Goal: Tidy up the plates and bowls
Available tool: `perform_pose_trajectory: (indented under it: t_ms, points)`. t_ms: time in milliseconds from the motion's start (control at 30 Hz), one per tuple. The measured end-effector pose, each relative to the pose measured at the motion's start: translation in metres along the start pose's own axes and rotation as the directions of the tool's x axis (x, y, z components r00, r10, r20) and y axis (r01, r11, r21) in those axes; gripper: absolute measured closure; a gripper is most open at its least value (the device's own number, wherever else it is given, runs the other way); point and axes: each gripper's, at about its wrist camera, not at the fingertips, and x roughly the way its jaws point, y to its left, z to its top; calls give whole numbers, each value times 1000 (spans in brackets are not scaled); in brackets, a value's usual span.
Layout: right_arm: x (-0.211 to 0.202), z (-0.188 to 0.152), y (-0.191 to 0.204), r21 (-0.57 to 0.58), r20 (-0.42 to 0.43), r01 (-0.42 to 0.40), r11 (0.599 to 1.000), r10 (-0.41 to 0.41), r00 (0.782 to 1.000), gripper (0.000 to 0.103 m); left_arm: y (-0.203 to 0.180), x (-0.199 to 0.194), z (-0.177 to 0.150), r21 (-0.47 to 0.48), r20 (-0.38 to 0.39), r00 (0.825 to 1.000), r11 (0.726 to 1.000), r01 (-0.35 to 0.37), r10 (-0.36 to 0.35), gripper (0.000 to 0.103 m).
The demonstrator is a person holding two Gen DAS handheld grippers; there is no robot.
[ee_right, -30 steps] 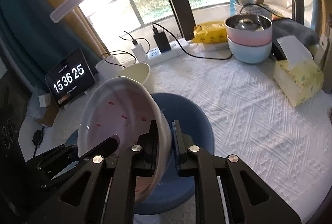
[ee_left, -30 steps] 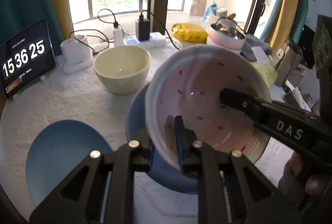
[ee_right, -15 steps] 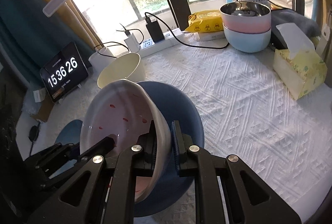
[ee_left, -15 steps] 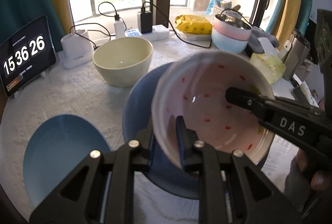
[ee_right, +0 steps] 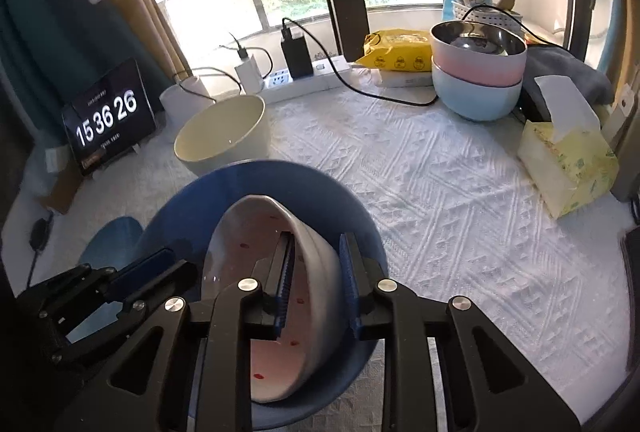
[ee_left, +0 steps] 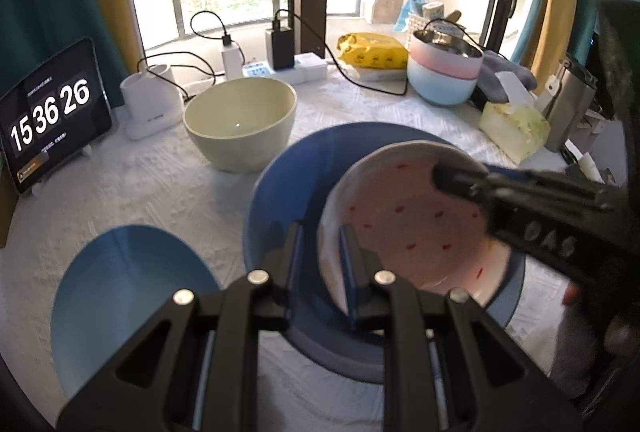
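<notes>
A white bowl with red flecks (ee_right: 316,264) is shown tilted inside a larger dark blue bowl (ee_right: 360,224), which stands on the white textured tablecloth (ee_right: 460,192); its rim is straddled by both tools from opposite sides. The left gripper (ee_left: 320,264) is seen nearly closed on the near rim of the flecked bowl (ee_left: 400,216), one blue-padded finger inside and one outside, so that the wall is pinched between them; the right gripper (ee_right: 316,272) is seen with its jaws opening, the bowl wall lying between the two ribbed pads (ee_right: 286,272) with a visible gap at the outer pad, so that the rim is no longer pressed there. In the left wrist view the right gripper (ee_left: 460,178) is shown reaching across the far rim, and part of a hand (ee_left: 616,328) is visible at the lower right edge. A cream bowl (ee_left: 240,122) is placed just behind the dark blue bowl (ee_left: 288,192); a light blue plate (ee_left: 128,296) lies to the left on the cloth; a pink bowl nested in a pale blue bowl (ee_right: 476,72) stands near the far right, with a tissue box (ee_right: 568,168) beside it; a tablet clock (ee_left: 48,116) is propped at the far left.
</notes>
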Motion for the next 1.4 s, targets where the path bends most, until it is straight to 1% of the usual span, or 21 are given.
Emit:
perform_pose_trajectory:
  t_ms: [133,167,200,400,500,600,700,767,867,1033,1167,1333,1400]
  points:
    - [-17,7,-9,11,63,33,999,-34,997,76,2,0,-1,-4,-4,1000,1000,-1,1,83]
    - [-19,9,-11,13,76,39,999,-40,996,71,2,0,-1,-3,-4,1000,1000,-3,3,83]
    - [-20,10,-15,17,84,42,999,-44,996,70,2,-2,-1,0,-2,1000,1000,-2,2,83]
    - [-14,9,-36,55,77,91,994,-95,992,70,1,-3,1,6,-1,1000,1000,-6,6,83]
    - [-9,7,-43,73,62,93,993,-97,993,70,0,-6,3,16,1,1000,1000,-12,12,83]
    - [-15,6,-46,100,79,51,994,-59,995,70,1,-10,5,20,5,1000,1000,-15,15,83]
    - [-24,6,-39,69,126,3,998,-12,992,70,1,-12,8,18,8,1000,1000,-26,26,83]
    - [-22,7,-33,42,125,-17,999,11,992,70,1,-12,9,18,5,999,999,-38,38,83]
    - [-15,7,-31,34,116,-40,999,35,993,70,-1,-14,12,19,9,999,998,-53,53,83]
    - [-7,4,-35,-4,101,11,1000,-11,995,70,-1,-15,18,9,18,998,998,-59,59,83]
    - [-4,4,-42,-28,87,16,999,-14,996,70,-2,-15,25,12,25,998,999,-53,53,83]
    - [-8,7,-43,-25,73,-9,1000,11,997,68,3,-15,37,9,42,998,999,-44,43,83]
    - [-11,10,-39,-36,84,9,999,-6,996,68,6,-15,40,8,46,998,999,-44,44,82]
